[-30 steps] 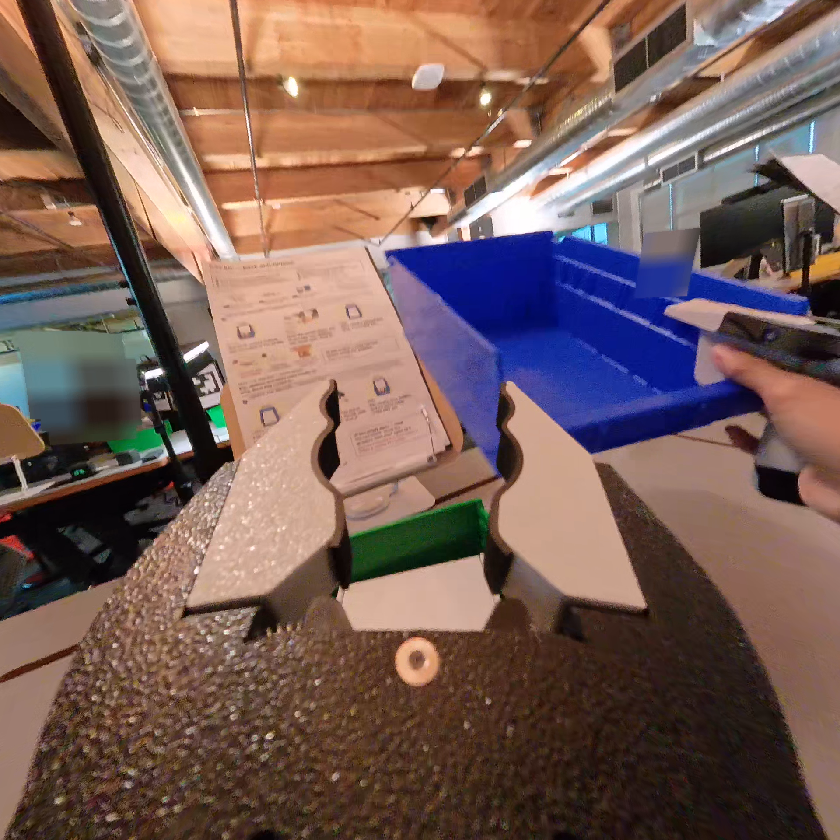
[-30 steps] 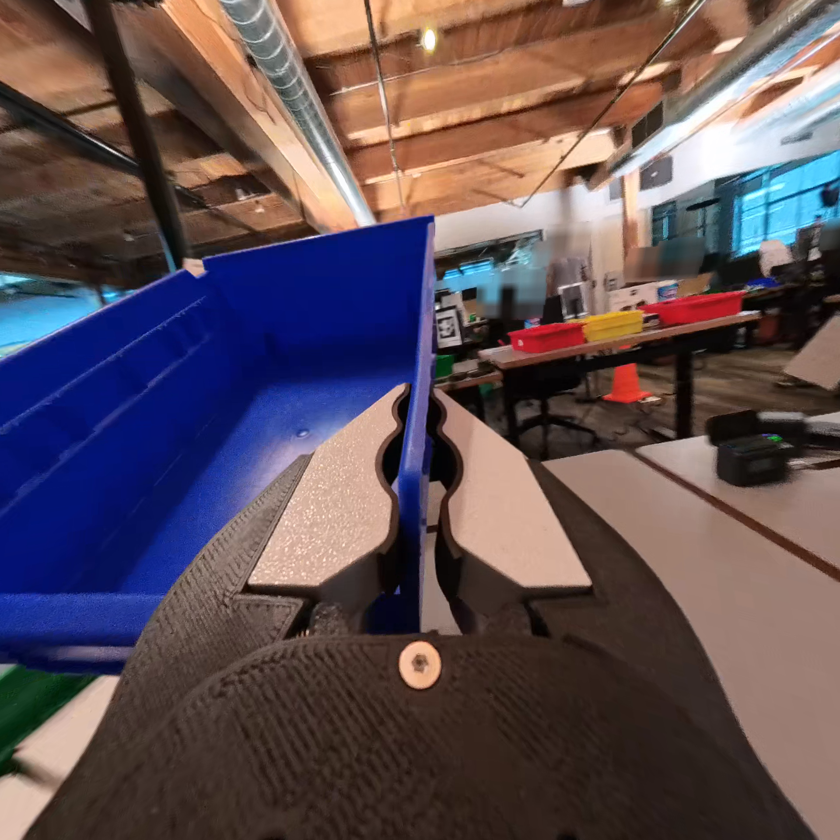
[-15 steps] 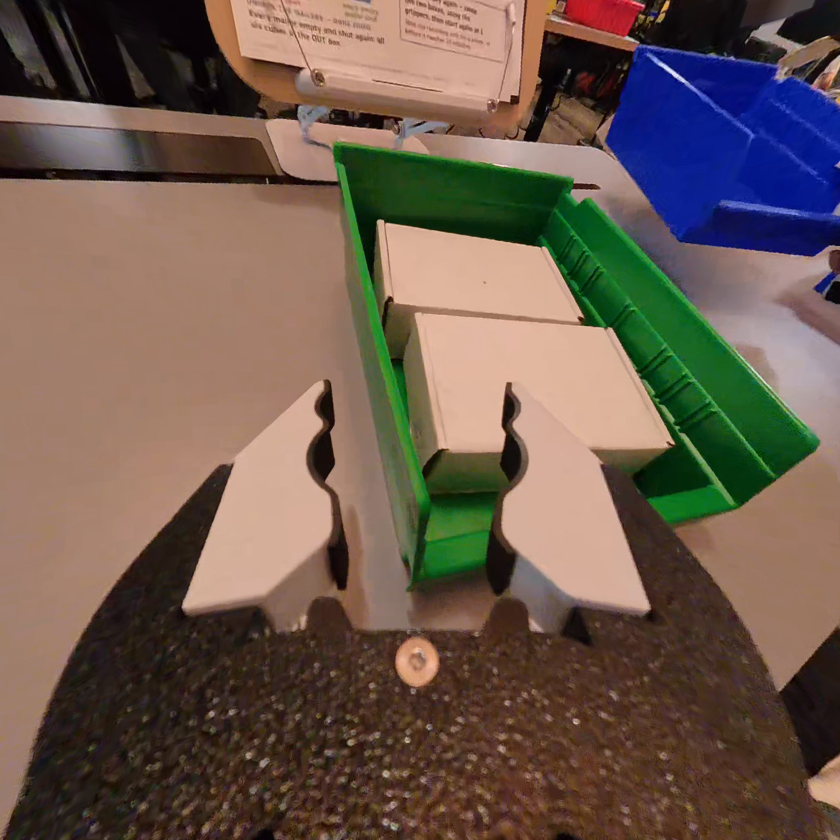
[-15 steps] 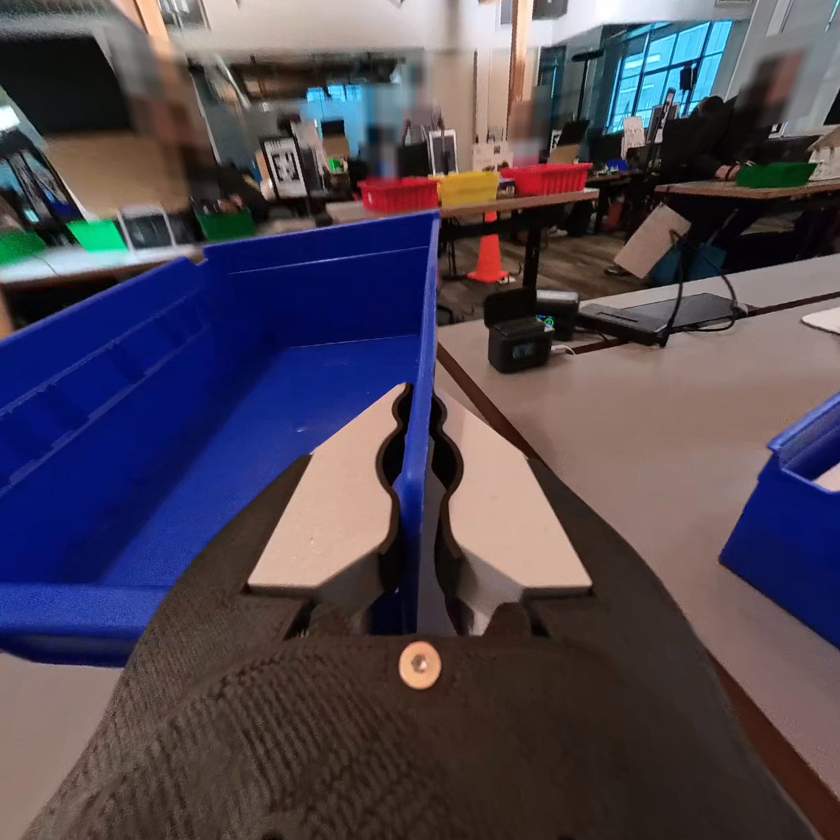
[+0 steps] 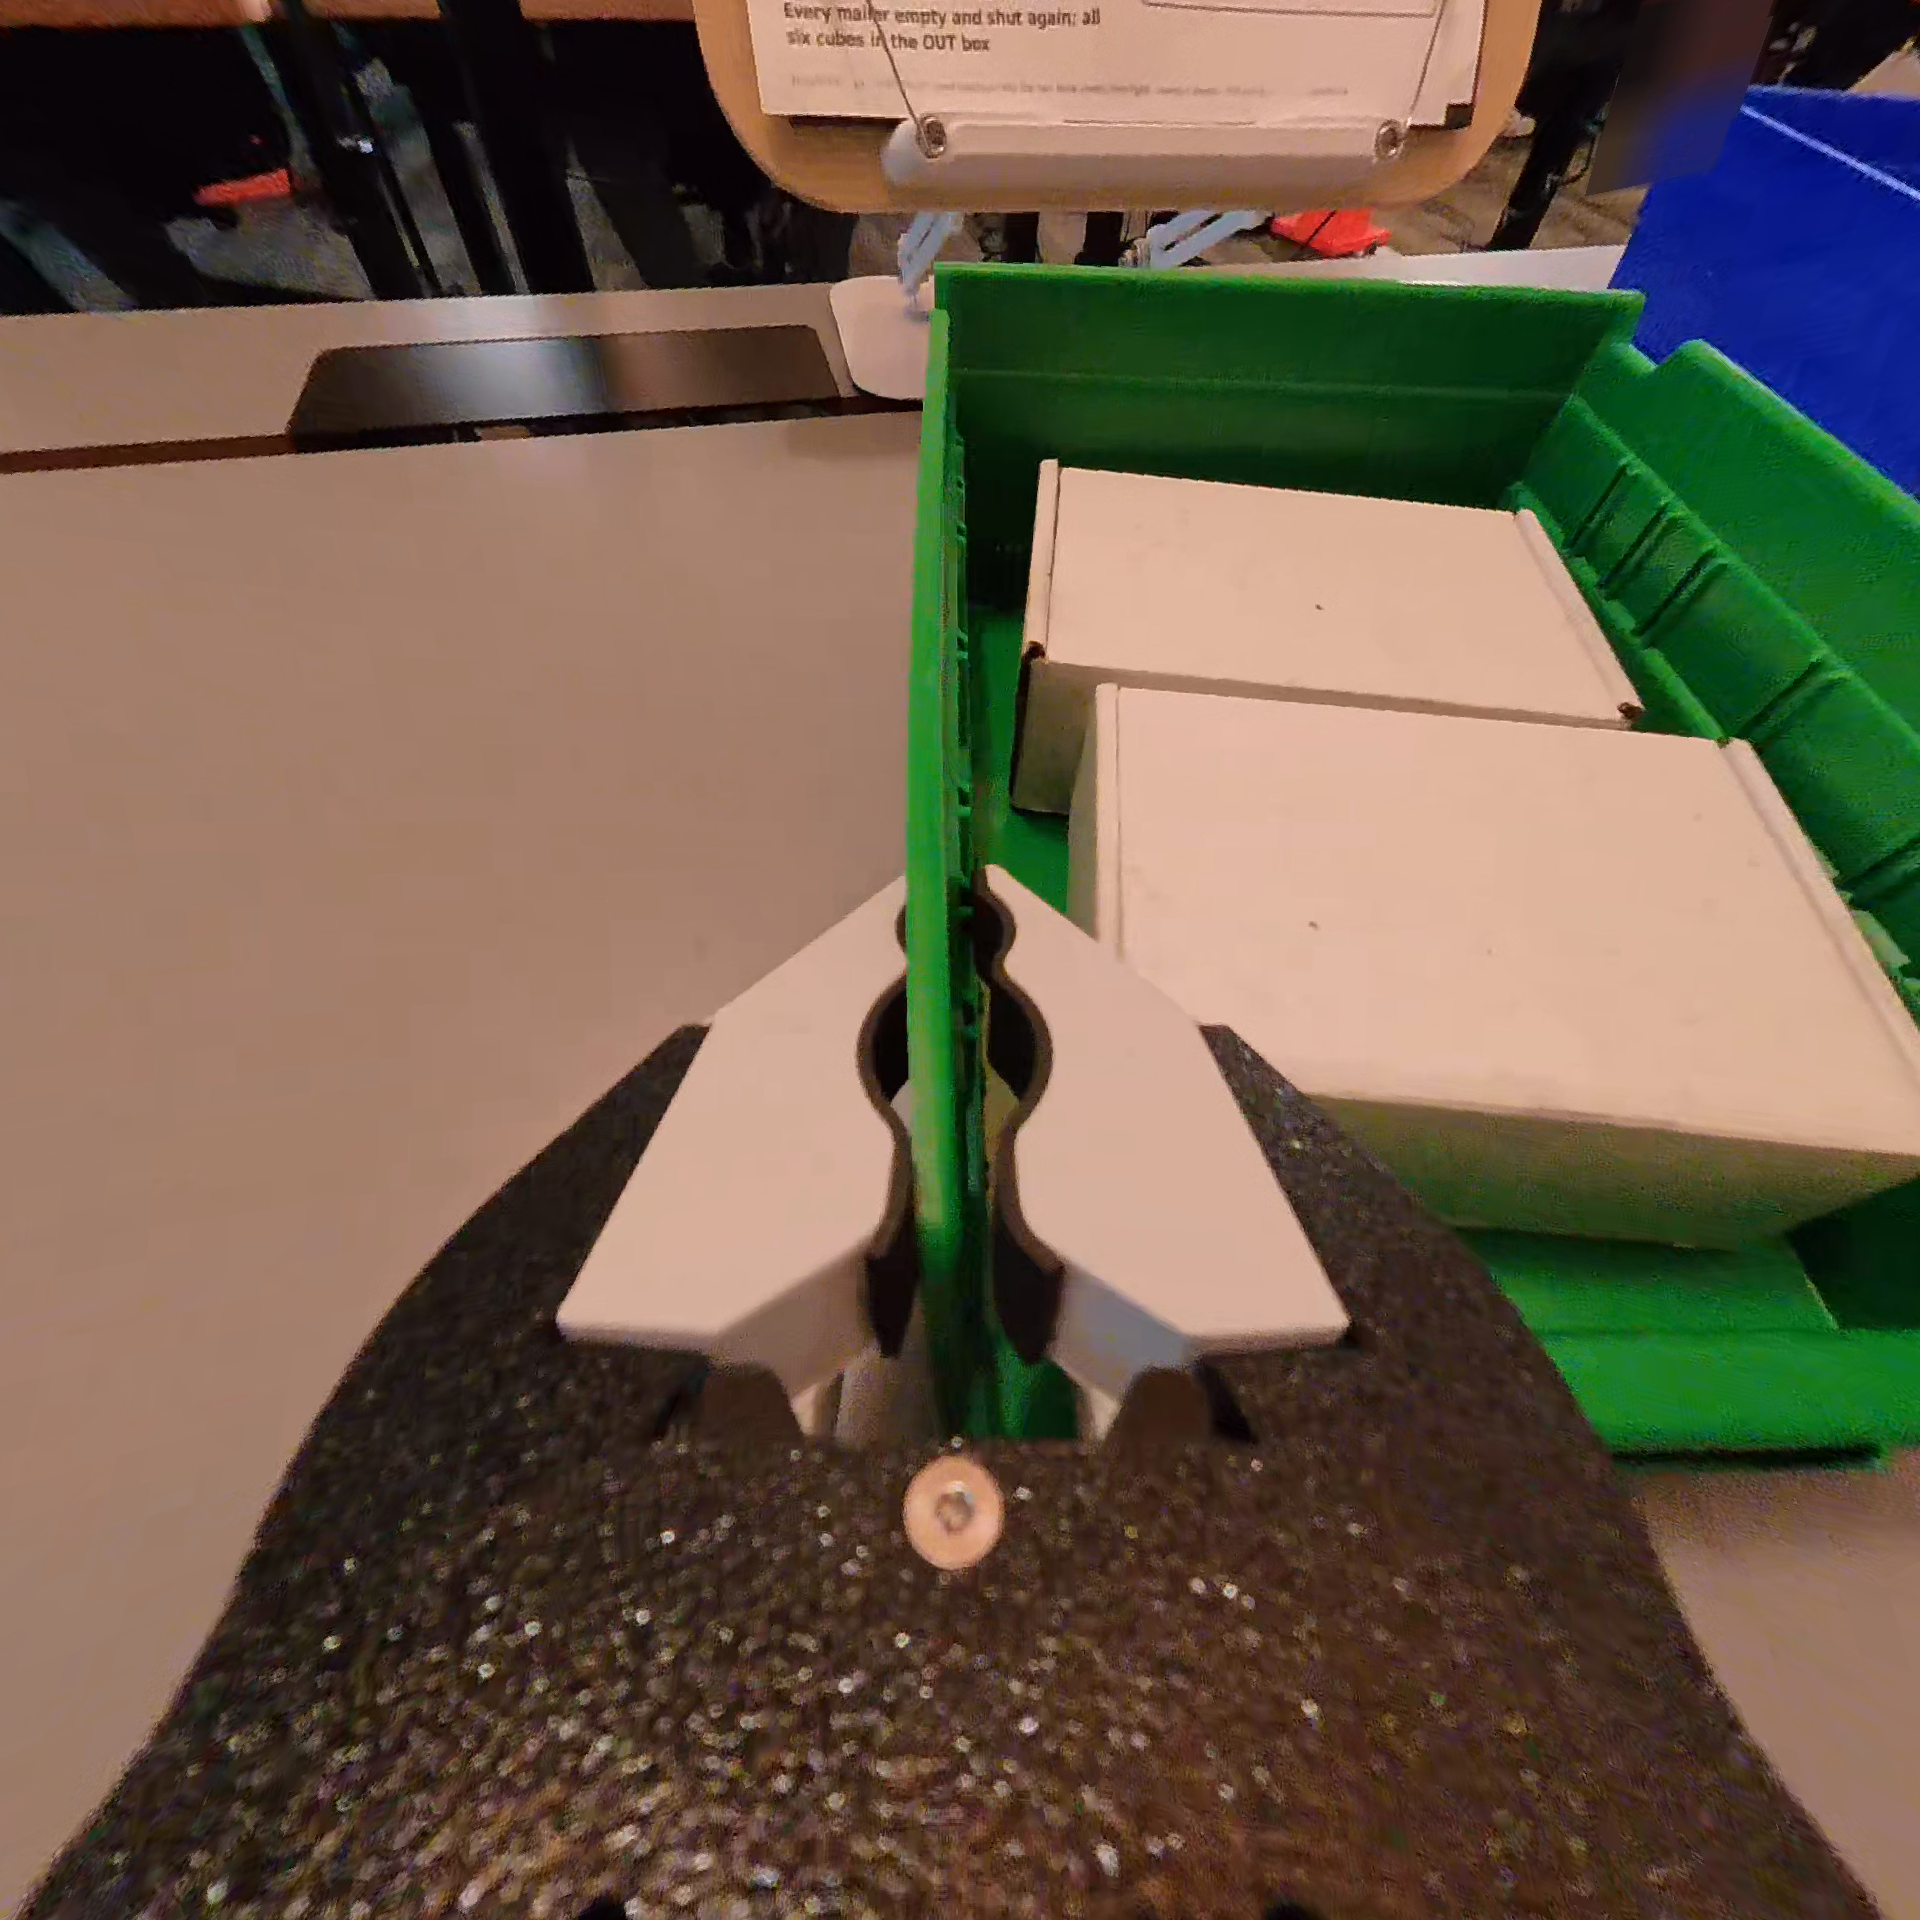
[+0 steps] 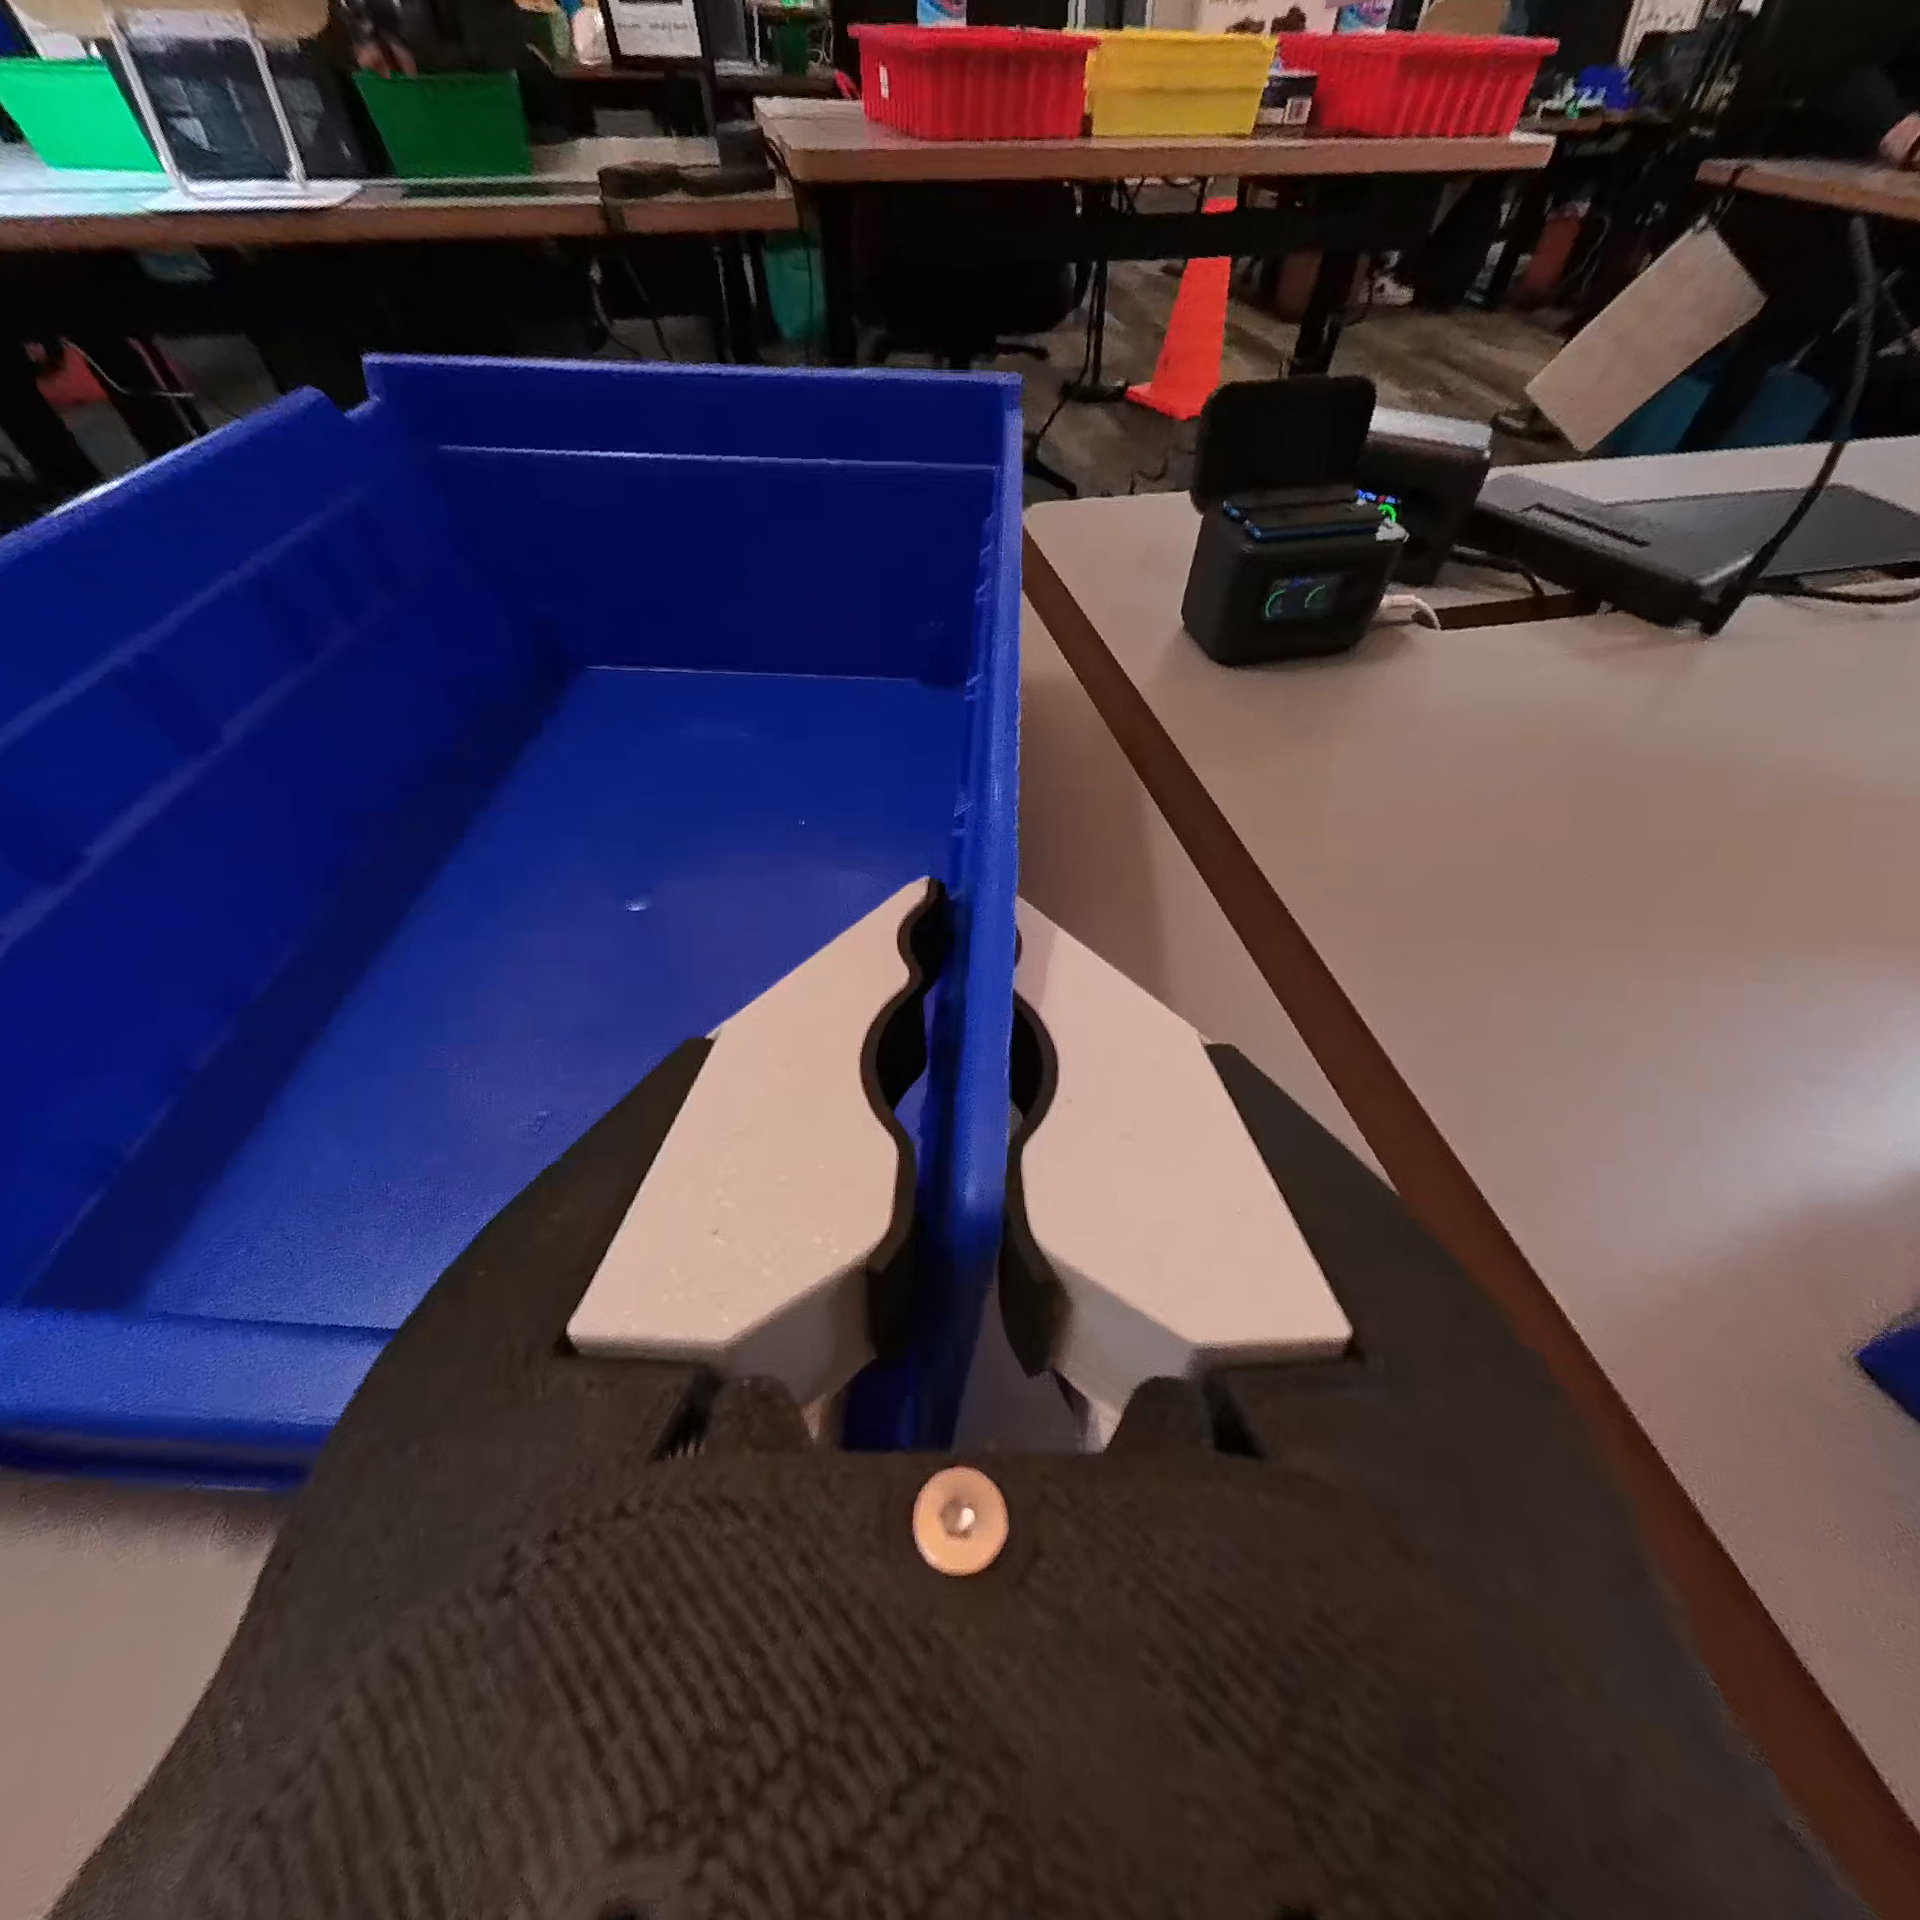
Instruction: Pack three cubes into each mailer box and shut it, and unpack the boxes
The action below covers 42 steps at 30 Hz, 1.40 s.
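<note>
The left gripper [image 5: 943,1049] clamps the left wall of a green plastic bin [image 5: 1288,364] holding two closed white cardboard mailer boxes [image 5: 1455,935], while the right gripper [image 6: 971,1049] clamps the right wall of an empty blue plastic bin [image 6: 686,436]

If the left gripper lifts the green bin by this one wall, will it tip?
Probably yes: the left gripper pinches only the left wall of the green bin, while two white mailer boxes lie off to the right. The thin wall may also flex.

The instruction sheet [image 5: 1101,62] is cut off above.
</note>
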Each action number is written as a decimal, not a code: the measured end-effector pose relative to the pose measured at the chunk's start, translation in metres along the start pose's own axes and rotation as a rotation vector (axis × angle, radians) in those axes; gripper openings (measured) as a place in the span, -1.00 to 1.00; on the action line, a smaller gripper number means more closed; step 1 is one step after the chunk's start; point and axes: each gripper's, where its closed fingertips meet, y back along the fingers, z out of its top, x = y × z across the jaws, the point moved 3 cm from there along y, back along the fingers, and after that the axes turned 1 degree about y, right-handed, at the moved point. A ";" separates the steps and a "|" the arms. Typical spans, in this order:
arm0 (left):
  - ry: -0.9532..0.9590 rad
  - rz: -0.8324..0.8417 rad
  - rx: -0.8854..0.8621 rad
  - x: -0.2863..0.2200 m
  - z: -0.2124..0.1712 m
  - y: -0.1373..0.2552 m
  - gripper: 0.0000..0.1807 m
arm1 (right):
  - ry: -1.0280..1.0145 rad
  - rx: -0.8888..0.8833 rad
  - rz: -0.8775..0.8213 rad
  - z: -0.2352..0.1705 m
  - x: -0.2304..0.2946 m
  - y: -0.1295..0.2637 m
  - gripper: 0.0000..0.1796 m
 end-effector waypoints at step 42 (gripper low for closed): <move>-0.697 -0.226 0.519 0.211 0.101 -0.088 0.37 | 0.452 -0.204 0.618 -0.032 0.178 0.228 0.23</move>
